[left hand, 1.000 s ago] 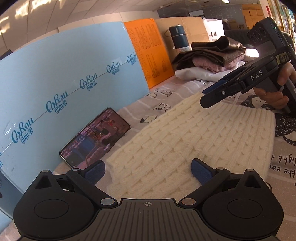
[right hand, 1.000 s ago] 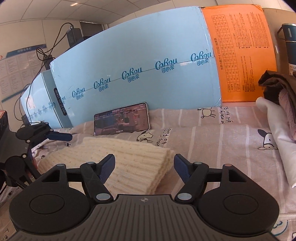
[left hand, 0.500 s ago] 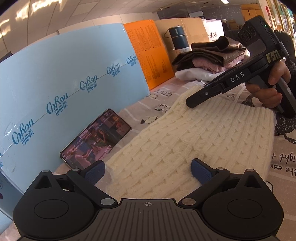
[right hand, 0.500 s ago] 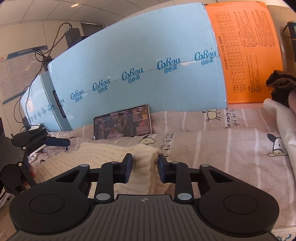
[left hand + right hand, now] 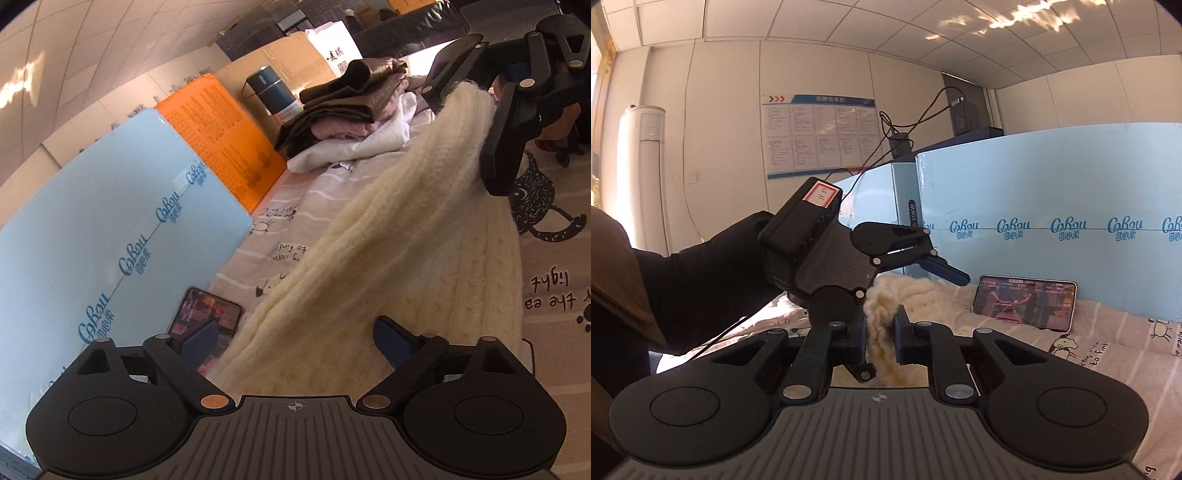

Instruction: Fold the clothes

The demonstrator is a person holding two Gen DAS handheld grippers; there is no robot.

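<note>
A cream cable-knit sweater (image 5: pixel 369 258) lies on the patterned bed sheet (image 5: pixel 550 291). Its far end hangs lifted at the upper right of the left wrist view, where my right gripper (image 5: pixel 469 92) is shut on it. In the right wrist view the same gripper (image 5: pixel 881 332) pinches a bunch of the sweater (image 5: pixel 908 291) between its pads. My left gripper (image 5: pixel 299 341) straddles the near end of the knit with its jaws closing. Its right pad (image 5: pixel 391 343) touches the wool; the left pad (image 5: pixel 203 338) stands off it, over the phone.
A phone (image 5: pixel 210 314) with a lit screen leans on the light-blue foam board (image 5: pixel 92 240). An orange board (image 5: pixel 229 140), a blue flask (image 5: pixel 271 88) and a stack of folded clothes (image 5: pixel 351 99) stand at the back. A dark sleeve (image 5: pixel 701 280) holds the left gripper.
My right gripper closed on the sweater's far edge and raised it off the bed. My left gripper's jaws came closer together over the near end, and it rolled and rose a little.
</note>
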